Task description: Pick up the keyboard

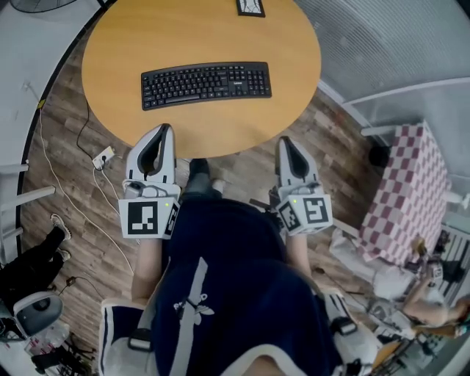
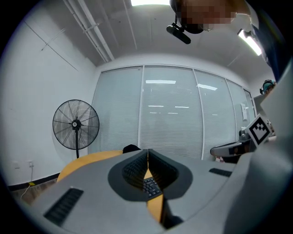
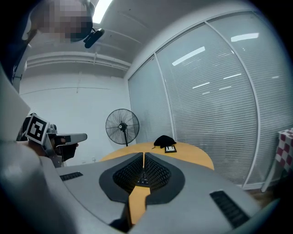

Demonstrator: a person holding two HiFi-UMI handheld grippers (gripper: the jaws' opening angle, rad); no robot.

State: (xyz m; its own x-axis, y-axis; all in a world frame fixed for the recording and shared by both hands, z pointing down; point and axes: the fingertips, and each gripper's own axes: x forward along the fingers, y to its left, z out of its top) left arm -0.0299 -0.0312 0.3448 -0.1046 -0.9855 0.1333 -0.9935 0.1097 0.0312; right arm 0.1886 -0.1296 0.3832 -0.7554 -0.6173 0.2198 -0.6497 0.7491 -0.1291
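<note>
The black keyboard (image 1: 205, 84) lies flat in the middle of the round wooden table (image 1: 117, 44). My left gripper (image 1: 167, 129) is shut and empty, with its tips at the table's near edge, short of the keyboard's left half. Just off the near edge, my right gripper (image 1: 283, 141) is also shut and empty, short of the keyboard's right end. In the left gripper view the shut jaws (image 2: 147, 151) point at the keyboard (image 2: 150, 186), a few keys showing below them. In the right gripper view the shut jaws (image 3: 143, 156) show a sliver of keyboard (image 3: 143, 181).
A small framed card (image 1: 250, 6) and a black object (image 3: 165, 140) sit at the table's far side. A standing fan (image 2: 75, 124) is beyond the table. A checkered cloth (image 1: 411, 191) lies to the right. Cables and a power strip (image 1: 103, 156) are on the floor at left.
</note>
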